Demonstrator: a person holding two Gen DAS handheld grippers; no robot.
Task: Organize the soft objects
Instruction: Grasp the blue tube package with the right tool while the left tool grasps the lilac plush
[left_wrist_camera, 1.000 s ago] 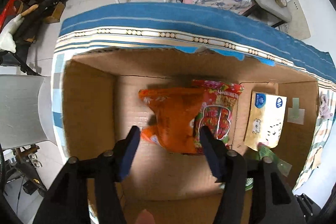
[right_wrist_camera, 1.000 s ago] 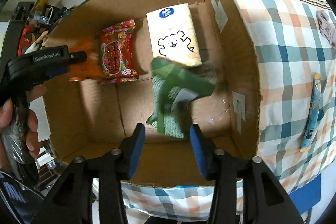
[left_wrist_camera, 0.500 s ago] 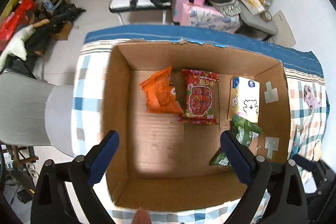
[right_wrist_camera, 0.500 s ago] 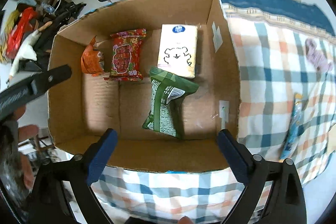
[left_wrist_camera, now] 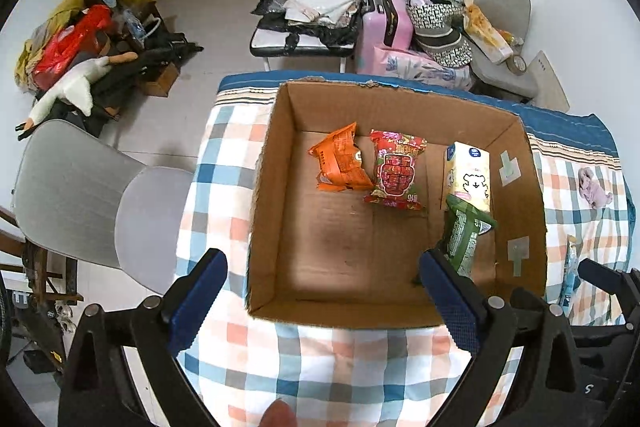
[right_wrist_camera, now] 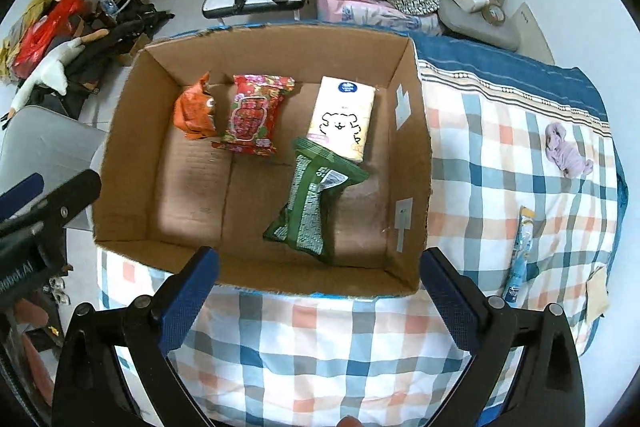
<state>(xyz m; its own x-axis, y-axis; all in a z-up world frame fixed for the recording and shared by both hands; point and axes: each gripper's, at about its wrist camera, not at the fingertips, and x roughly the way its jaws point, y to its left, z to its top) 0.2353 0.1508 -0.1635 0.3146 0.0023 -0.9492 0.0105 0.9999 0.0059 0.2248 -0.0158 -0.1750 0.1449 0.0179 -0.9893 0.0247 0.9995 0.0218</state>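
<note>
A cardboard box (left_wrist_camera: 268,187) (right_wrist_camera: 408,107) stands on a checked cloth. In it lie an orange packet (left_wrist_camera: 340,163) (right_wrist_camera: 196,107), a red packet (left_wrist_camera: 396,175) (right_wrist_camera: 254,113), a white tissue pack with a bear drawing (left_wrist_camera: 470,175) (right_wrist_camera: 342,119) and a green packet (left_wrist_camera: 462,239) (right_wrist_camera: 314,203). My left gripper (left_wrist_camera: 324,301) is open and empty, held high above the box's near edge. My right gripper (right_wrist_camera: 320,291) is open and empty, also above the near edge.
On the cloth right of the box lie a lilac soft toy (right_wrist_camera: 564,151) (left_wrist_camera: 594,187) and a blue tube-shaped packet (right_wrist_camera: 520,251). A grey chair (left_wrist_camera: 80,195) stands left of the table. A white chair, a pink suitcase (left_wrist_camera: 384,27) and bags stand behind.
Both grippers opened wide, let go of the orange and green packets in the box, and pulled up and back away from it.
</note>
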